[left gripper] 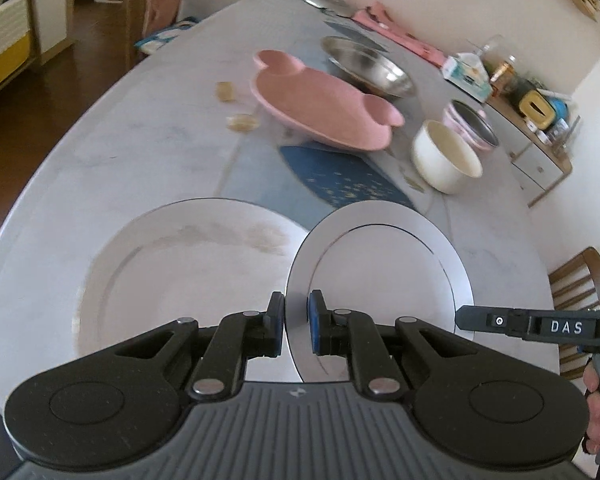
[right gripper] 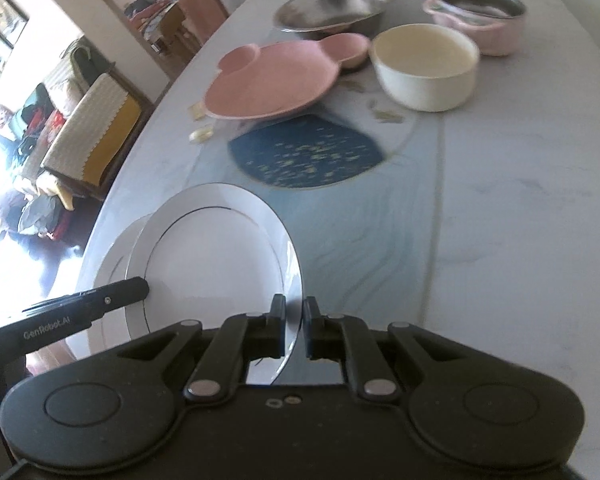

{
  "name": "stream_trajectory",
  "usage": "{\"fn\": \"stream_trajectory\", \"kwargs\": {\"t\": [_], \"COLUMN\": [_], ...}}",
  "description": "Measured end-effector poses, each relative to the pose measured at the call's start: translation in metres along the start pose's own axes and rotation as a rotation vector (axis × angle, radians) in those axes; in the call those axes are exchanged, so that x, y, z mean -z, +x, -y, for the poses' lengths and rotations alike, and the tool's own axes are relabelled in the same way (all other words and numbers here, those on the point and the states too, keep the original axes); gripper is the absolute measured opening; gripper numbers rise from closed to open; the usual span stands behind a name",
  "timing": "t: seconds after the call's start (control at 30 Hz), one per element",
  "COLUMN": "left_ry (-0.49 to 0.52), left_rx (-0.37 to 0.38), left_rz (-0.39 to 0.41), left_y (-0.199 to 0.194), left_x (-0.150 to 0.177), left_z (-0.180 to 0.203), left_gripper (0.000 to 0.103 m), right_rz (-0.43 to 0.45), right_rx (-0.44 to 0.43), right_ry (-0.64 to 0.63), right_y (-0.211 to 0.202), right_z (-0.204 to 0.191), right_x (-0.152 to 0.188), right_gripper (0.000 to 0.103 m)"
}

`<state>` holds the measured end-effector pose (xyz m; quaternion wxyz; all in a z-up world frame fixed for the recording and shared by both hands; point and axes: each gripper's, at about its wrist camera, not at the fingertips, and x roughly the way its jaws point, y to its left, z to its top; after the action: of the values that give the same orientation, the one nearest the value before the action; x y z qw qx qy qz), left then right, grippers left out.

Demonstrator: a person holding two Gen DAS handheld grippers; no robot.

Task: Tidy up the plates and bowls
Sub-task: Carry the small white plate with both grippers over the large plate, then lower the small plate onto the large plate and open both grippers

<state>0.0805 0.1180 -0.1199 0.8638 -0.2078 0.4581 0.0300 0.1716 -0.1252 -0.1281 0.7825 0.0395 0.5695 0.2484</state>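
A small white plate [left gripper: 380, 268] [right gripper: 220, 256] with a thin dark ring is held by its rim from both sides. My left gripper [left gripper: 296, 304] is shut on its left rim. My right gripper [right gripper: 294, 308] is shut on its right rim. In each wrist view, a black finger [left gripper: 484, 320] [right gripper: 112, 294] of the other gripper shows at the plate's far edge. A larger white plate [left gripper: 180, 272] [right gripper: 108, 256] lies on the table beneath, and the small plate overlaps its edge. Whether the two plates touch is unclear.
Further along the marble table [left gripper: 100, 152] lie a blue placemat [left gripper: 340, 176], a pink mouse-shaped plate [left gripper: 320, 108], a steel bowl [left gripper: 368, 66], a white bowl [left gripper: 446, 156] and a pink steel-lined pot [left gripper: 470, 126]. Crumbs [left gripper: 242, 122] lie beside the pink plate. A wooden chair [left gripper: 584, 292] stands at the right.
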Motion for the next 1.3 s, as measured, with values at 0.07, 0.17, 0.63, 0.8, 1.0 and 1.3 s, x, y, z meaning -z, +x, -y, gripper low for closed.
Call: {"fn": "stream_trajectory", "kwargs": {"t": [0.07,0.17,0.63,0.8,1.0,1.3], "left_ry": [-0.010,-0.029,-0.075,-0.061,-0.050,-0.029], "left_rx": [-0.012,-0.022,-0.080,-0.094,-0.105,-0.117], "left_rz": [0.001,0.001,-0.030,-0.034,-0.042,-0.043], "left_y": [-0.003,-0.007,0.001,0.005,0.010,0.012], "left_x": [0.000,0.001,0.007,0.008,0.009,0.009], "left_z": [-0.010,-0.028,-0.080,-0.084,-0.085,-0.085], "left_gripper": [0.011,0.011,0.011,0.012,0.012,0.012], "right_rz": [-0.009,-0.020,-0.073,-0.084,-0.091,-0.088], "right_rx": [-0.008,-0.018,-0.015,-0.013,-0.006,-0.002], "right_ry": [-0.008,-0.020,-0.056,-0.055,-0.043,-0.028], "right_y": [0.006,0.013,0.046,0.050,0.055,0.059], "right_z": [-0.011,-0.026,-0.070,-0.074,-0.074,-0.073], "right_x": [0.001,0.004,0.011,0.013,0.015,0.016], "right_gripper": [0.009,0.009,0.009,0.009,0.010,0.010]}}
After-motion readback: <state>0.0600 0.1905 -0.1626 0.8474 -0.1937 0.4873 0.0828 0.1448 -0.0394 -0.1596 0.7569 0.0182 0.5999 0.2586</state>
